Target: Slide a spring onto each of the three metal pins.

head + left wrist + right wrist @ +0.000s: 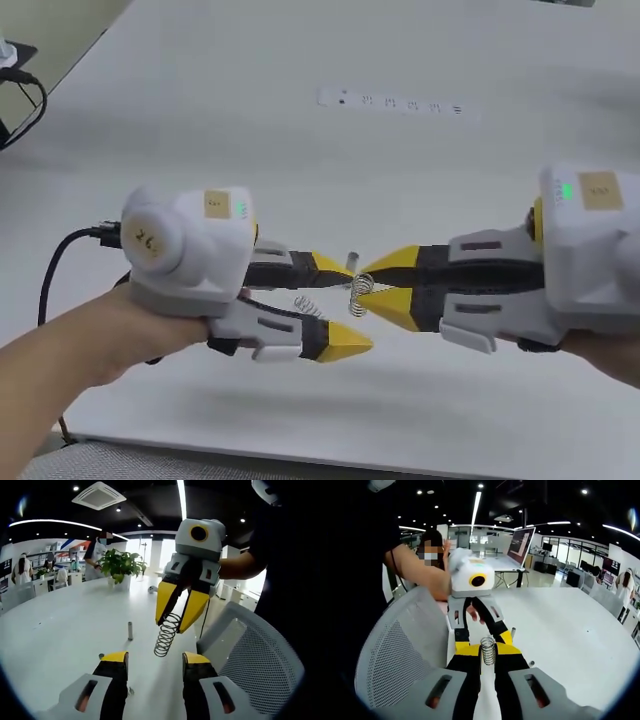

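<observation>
Right tongs (487, 649) clamp spring (488, 653); left tongs (155, 656) gape open just beside spring, pin (130, 630) upright near it.

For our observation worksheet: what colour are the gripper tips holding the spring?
Yellow; clearest in the left gripper view, on the right gripper pinching the spring.

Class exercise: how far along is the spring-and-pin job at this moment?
Done: nothing visibly; the one clear metal pin stands bare on the table. In hand: the right tongs pinch a spring, facing the open, empty left tongs. Left: sliding springs onto pins, seemingly all three.
</observation>
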A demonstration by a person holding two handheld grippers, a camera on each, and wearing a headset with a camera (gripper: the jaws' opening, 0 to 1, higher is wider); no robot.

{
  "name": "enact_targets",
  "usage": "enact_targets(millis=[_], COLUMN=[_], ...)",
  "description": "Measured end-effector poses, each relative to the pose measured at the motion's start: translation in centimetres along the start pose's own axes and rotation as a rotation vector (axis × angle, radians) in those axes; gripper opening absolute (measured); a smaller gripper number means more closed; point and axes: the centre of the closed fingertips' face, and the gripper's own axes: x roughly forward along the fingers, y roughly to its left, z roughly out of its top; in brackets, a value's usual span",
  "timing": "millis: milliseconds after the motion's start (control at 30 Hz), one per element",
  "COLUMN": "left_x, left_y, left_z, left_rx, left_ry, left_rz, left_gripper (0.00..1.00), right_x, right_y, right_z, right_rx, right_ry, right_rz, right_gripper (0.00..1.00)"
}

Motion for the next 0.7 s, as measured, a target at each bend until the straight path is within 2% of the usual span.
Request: enact_targets(millis=[200,367,533,600,700], left_x=[-0.9,-1.8,-2.9,-3.6,-4.8], left_y=[0.7,1.5,2.4,3.1,4.0], left_z=[-0.4,-0.5,-1.5,-1.5,-2.0], left_rx=[0.005,0.012,0.009,-0.023,-0.038], left_ry=[0.014,0.012,0.036,0.011,0.006], left_rz=[0.035,0.084,0.127,0.159,0.206], left_gripper=[0.45,0.57,0.64,0.67,0.70], right_x=[0.0,0.0,-0.1,-0.2,-0.3], right_y=[-0.3,-0.4,-0.7,-0.8,-0.9], right_z=[0.1,0.2,0.3,0.3,0.2], right_rx=[-0.006,-0.007,-0.009,-0.009,-0.011], right_ry=[0.000,-0.002,-0.002,-0.002,0.000], right_rz=[-0.008,-0.010,-0.017,-0.023,-0.028], right_gripper=[0.06,0.06,0.06,0.06,0.06])
